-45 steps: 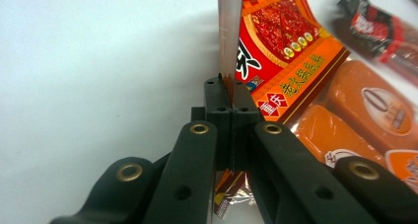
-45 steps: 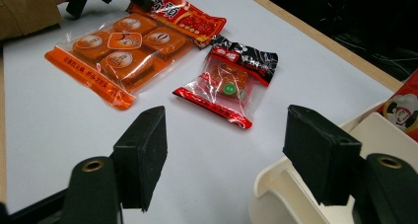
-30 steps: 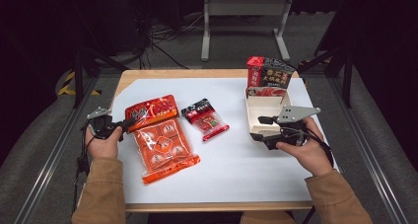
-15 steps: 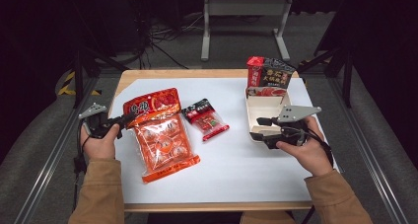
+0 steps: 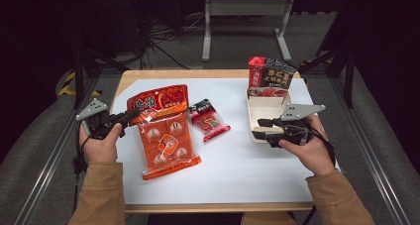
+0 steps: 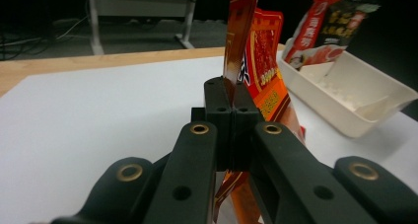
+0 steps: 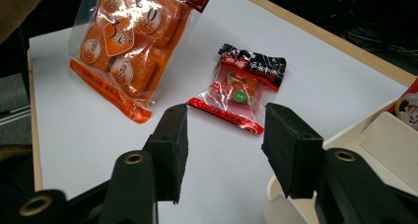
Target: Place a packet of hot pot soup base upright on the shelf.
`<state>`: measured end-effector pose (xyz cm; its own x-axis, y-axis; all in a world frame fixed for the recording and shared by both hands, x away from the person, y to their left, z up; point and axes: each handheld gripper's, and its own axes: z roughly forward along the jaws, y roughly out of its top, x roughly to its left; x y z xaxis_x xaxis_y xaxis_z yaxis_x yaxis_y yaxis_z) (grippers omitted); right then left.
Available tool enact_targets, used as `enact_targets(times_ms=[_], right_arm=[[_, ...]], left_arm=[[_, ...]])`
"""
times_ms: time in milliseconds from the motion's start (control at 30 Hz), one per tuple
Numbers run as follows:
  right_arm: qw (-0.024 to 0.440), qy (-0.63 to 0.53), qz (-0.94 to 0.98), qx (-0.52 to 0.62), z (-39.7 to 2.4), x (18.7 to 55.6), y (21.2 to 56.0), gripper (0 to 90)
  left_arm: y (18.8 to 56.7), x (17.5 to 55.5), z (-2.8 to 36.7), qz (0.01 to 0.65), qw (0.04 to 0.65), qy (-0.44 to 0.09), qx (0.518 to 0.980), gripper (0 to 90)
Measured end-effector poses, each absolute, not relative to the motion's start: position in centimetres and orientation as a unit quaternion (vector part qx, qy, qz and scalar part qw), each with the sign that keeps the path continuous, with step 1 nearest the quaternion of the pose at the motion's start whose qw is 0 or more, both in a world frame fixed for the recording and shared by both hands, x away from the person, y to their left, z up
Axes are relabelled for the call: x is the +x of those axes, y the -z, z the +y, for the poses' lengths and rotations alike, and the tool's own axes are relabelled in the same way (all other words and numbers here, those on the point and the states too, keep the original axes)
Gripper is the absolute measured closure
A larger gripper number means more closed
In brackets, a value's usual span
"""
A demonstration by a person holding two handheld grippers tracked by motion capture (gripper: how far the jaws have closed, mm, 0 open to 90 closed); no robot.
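Two packets outside the white tray (image 5: 257, 105), one inside. At left, left gripper (image 5: 130, 117) clamped shut on the top edge of the big orange snack bag (image 5: 166, 136), upper end raised, lower end resting on the white sheet (image 5: 247, 170). Just beside it, small red packet (image 5: 210, 120) lying flat, untouched. At right, right gripper (image 5: 257, 128) hovering by the tray's near wall, jaws just closing yet half apart, nothing between them. Red-and-black bag (image 5: 271, 76) upright at the tray's far end. Roughly a third done, by the look of it.
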<state>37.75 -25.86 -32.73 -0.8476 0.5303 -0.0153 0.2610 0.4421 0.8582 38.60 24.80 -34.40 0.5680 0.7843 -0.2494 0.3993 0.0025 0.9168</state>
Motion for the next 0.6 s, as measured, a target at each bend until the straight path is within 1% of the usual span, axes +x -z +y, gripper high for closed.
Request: enact_targets(times_ms=[300,467,600], right_arm=[[0.135,-0.474,0.838,0.234,-25.7,37.6,32.5,55.0],[0.132,-0.474,0.838,0.235,-25.6,37.5,32.4,55.0],[0.134,-0.476,0.837,0.236,-25.5,37.5,32.3,54.6]], left_arm=[[33.5,37.9,24.6,0.411,0.581,-0.158,0.685,90.0],[32.7,37.4,24.1,0.386,0.59,-0.161,0.69,90.0],[32.4,37.1,24.0,0.359,0.611,-0.156,0.689,90.0]])
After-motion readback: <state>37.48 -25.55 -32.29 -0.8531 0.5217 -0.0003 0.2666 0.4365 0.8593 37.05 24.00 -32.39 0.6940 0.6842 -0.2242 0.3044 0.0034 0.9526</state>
